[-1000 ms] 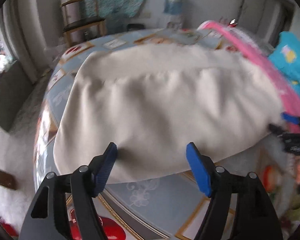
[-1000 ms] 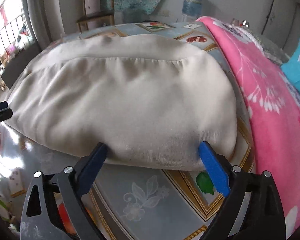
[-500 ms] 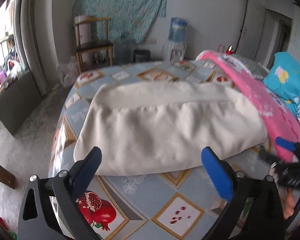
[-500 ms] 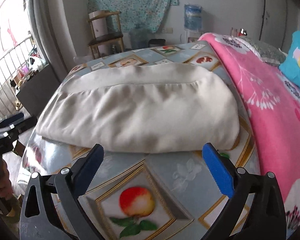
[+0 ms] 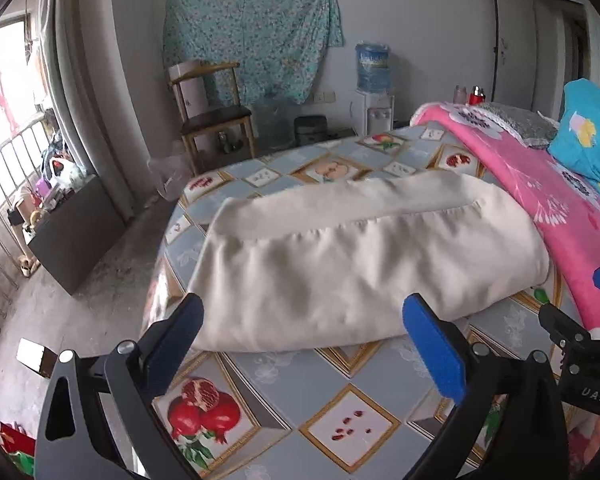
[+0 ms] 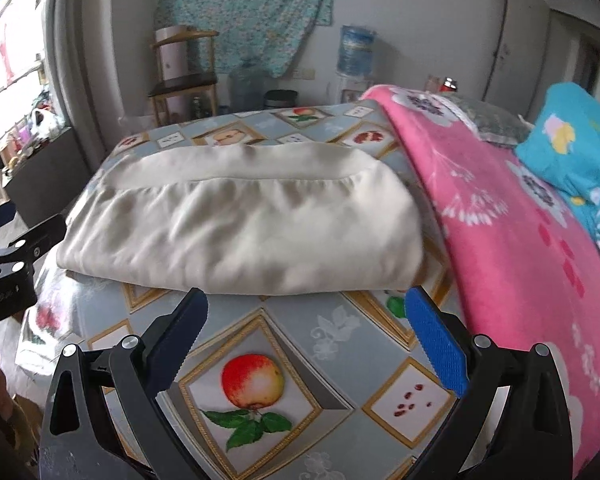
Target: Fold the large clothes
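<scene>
A cream garment (image 5: 364, 256) (image 6: 244, 232) lies folded into a wide bundle on the fruit-patterned bed cover (image 5: 352, 420) (image 6: 260, 332), its gathered band along the far side. My left gripper (image 5: 304, 320) hangs open above the bundle's near left edge, with nothing between its blue pads. My right gripper (image 6: 306, 316) is open too, just short of the bundle's near edge and clear of the cloth. Each gripper shows at the side of the other's view.
A pink flowered blanket (image 6: 520, 232) covers the bed's right side, with a blue pillow (image 6: 572, 152) behind it. Beyond the bed stand a wooden chair (image 5: 212, 116), a water dispenser (image 5: 374, 80) and a dark cabinet (image 5: 72, 232) by the window railing.
Both grippers have let go of the garment's near edge, opened wide and pulled up and back. The bundle now lies farther off in both views.
</scene>
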